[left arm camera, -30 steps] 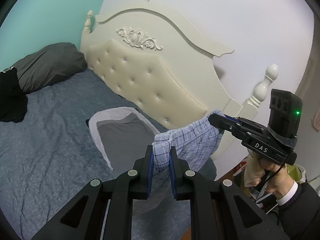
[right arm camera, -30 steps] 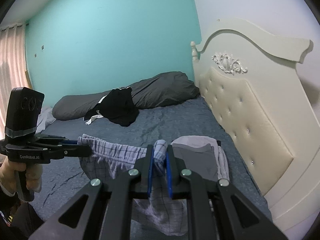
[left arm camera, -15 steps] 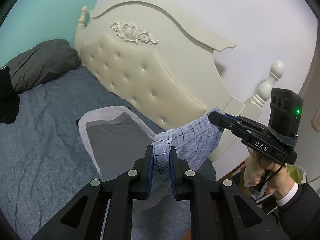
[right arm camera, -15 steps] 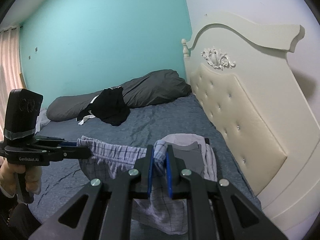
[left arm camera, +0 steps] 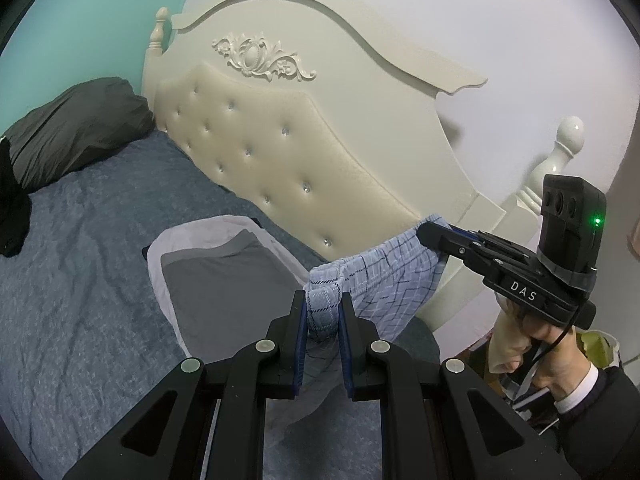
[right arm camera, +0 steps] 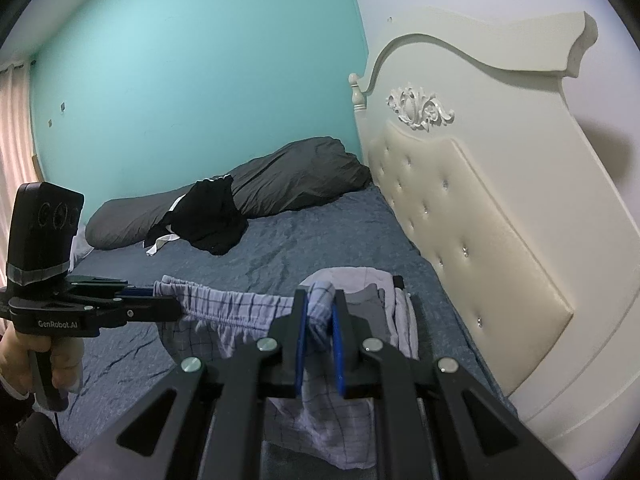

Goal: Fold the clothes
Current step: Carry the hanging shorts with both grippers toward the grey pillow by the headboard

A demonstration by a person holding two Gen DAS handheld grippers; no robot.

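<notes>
Above the bed (left arm camera: pixel 80 280), 2 grippers, left gripper (left arm camera: pixel 323 316) and right gripper (right arm camera: pixel 319 317), each pinching plaid shorts (left arm camera: pixel 384 276)

right gripper (left arm camera: pixel 430 234) side: "DAS"
left gripper (right arm camera: pixel 170 308) side: "GenRobot.AI"

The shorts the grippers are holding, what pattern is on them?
The shorts are light blue with dark checked lines, clearest in the left wrist view.

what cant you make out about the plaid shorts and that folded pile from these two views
- Plaid shorts: the lower legs, in both wrist views, hidden behind each camera's own claw.
- Folded grey garment: its near edge, covered by the shorts in both views.
- Clutter below the right claw: left wrist view, too dim.
</notes>
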